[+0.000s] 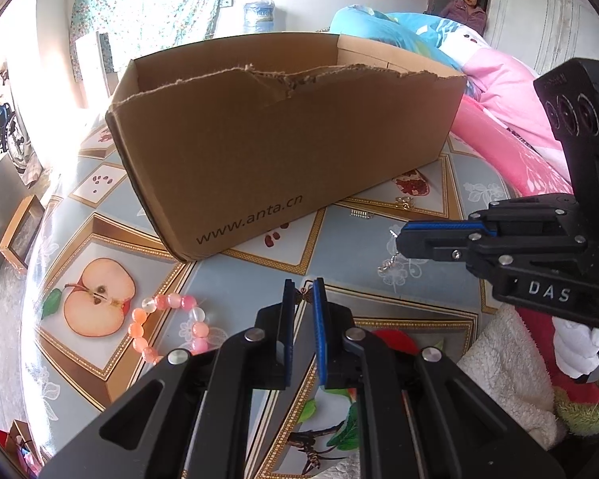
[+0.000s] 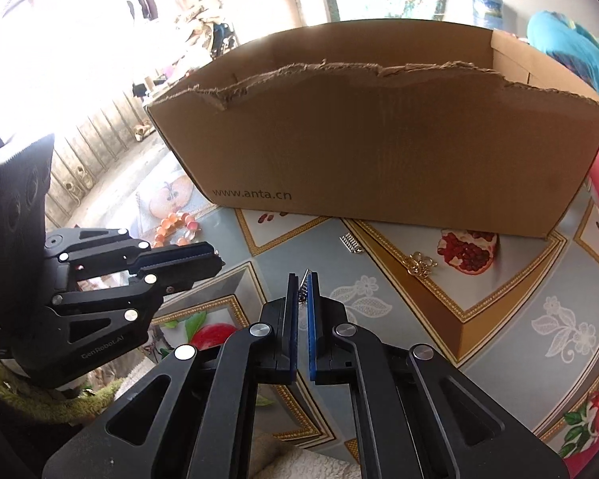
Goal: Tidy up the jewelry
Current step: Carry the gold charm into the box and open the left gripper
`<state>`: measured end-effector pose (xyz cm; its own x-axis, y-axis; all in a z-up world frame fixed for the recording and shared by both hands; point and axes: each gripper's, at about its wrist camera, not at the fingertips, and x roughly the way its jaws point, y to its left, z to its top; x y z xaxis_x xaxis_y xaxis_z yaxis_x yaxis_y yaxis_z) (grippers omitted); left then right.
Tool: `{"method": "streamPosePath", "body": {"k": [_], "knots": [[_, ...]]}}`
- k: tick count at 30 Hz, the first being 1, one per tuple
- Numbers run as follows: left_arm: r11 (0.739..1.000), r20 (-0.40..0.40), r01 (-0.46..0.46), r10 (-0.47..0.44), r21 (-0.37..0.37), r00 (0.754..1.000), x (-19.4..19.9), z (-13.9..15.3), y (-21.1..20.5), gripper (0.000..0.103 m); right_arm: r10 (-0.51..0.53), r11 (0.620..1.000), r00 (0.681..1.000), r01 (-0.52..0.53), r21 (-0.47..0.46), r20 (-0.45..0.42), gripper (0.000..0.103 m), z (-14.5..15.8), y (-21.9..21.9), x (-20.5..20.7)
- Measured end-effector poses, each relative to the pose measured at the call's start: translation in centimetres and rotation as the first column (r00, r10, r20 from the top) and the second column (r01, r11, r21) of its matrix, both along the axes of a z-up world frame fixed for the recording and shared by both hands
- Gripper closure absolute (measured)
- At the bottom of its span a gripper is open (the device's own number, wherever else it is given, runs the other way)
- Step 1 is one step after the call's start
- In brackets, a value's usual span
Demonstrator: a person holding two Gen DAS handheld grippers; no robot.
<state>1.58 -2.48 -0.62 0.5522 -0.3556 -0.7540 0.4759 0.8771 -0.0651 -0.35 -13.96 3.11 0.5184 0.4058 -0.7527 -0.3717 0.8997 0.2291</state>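
Cardboard box [image 1: 283, 139], 12 o'clock: contents hidden. My left gripper [image 1: 303, 295] pinches a small gold piece [image 1: 304, 292]; my right gripper [image 2: 303, 283] pinches a silver chain [image 2: 304, 285].

Left tongs [image 1: 302, 293] pinching small bronze trinket [image 1: 304, 294] before cardboard box [image 1: 283, 151]

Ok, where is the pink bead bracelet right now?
The pink bead bracelet lies on the fruit-print tablecloth, left of the left claw, beside the printed apple half and in front of the cardboard box.
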Motion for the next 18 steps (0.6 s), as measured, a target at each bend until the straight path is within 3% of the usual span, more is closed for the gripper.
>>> {"method": "streamPosePath", "body": {"k": [3,8,14,18], "knots": [[1.0,0.01,0.0,0.0,-0.004,1.0,-0.3,0.5,0.1,0.095,-0.03,0.995,1.0,0.03,0.09,-0.001,0.101,1.3,-1.0,-0.4],[0.999,0.043,0.001,0.001,-0.046,0.999,-0.9,2.4,0.5,0.095,-0.043,0.986,0.998,0.034,0.166,0.05,0.101,4.3,-1.8,-1.3],[0.99,0.169,0.064,-0.042,-0.128,0.985,-1.7,7.5,0.7,0.095,-0.047,0.98,0.983,0.01,0.201,0.18,0.101,9.5,-2.6,-0.2],[0.988,0.281,0.102,-0.064,-0.12,0.958,-1.1,11.1,0.3,0.095,-0.06,0.984,0.964,0.014,0.178,0.258,0.101,12.4,-3.0,1.0]]}}
